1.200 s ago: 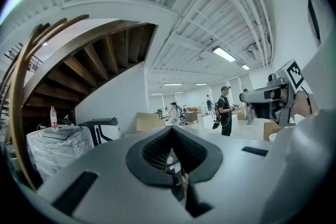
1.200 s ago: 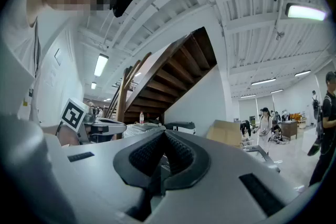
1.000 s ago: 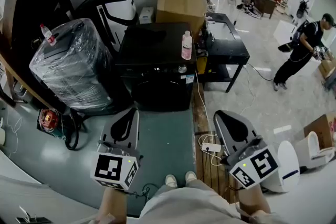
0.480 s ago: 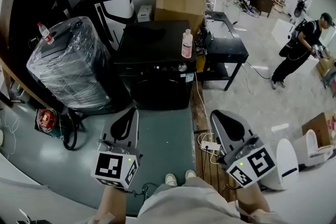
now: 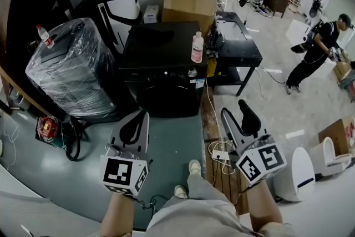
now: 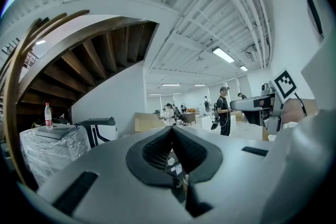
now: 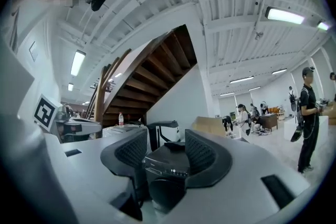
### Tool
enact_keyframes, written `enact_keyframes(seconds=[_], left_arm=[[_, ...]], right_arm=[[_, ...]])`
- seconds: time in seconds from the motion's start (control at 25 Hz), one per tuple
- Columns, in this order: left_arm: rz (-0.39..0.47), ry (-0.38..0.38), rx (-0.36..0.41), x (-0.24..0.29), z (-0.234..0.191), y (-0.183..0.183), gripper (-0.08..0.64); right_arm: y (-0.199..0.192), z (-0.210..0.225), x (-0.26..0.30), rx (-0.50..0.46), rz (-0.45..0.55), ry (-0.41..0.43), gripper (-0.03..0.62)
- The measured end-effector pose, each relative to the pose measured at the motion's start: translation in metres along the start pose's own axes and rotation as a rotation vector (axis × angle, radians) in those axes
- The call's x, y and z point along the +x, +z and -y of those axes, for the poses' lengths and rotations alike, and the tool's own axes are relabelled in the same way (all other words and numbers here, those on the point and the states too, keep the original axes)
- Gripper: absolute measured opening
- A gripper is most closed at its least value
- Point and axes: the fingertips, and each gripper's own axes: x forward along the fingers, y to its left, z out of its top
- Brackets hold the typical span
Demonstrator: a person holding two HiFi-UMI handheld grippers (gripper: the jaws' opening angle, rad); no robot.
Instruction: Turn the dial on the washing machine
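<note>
Workshop floor. Head view shows dial (image 5: 192, 72) plainly on washing machine (image 5: 163, 72), bottle (image 5: 197, 47) atop. Left gripper (image 5: 135, 126) closed, empty; right gripper (image 5: 237, 111) opening, empty, both well short of machine.

Washing machine (image 5: 163, 72): black casing; the top looked matt, the front panel and door glossier.
Dial (image 5: 192, 72): silvery and metallic-looking, with a bright sheen.
Bottle (image 5: 197, 47) on top: translucent pinkish plastic, smooth.
Cardboard boxes (image 5: 188, 0): brown, matt, paper-rough faces.
Wrapped appliance (image 5: 69, 72): covered in clear plastic film that was crinkled and shiny over a dark body.
Floor (image 5: 172, 150): grey-green and smooth, with a faint sheen.
Plank strip (image 5: 211, 122) beside it: brown wood, matt.
Stair underside (image 7: 157, 71): dark brown wood, dull finish.
Table (image 5: 238, 53): black and smooth; it looked like painted metal, though the material could not be confirmed.
</note>
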Motion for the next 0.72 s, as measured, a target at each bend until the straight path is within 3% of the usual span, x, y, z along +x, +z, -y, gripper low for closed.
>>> enact_keyframes(seconds=[0.2, 0.4, 0.72], left_arm=[[-0.032, 0.006, 0.008, 0.032, -0.002, -0.011, 0.02], [-0.049, 0.034, 0.019, 0.072, -0.009, -0.016, 0.02], [-0.124, 0.072, -0.013, 0.146, -0.022, -0.034, 0.02]], right_arm=[[-0.016, 0.025, 0.034, -0.001, -0.022, 0.002, 0.244], [-0.049, 0.063, 0.08, -0.002, -0.108, -0.008, 0.245], [-0.092, 0.116, 0.154, 0.054, -0.19, 0.048, 0.249]])
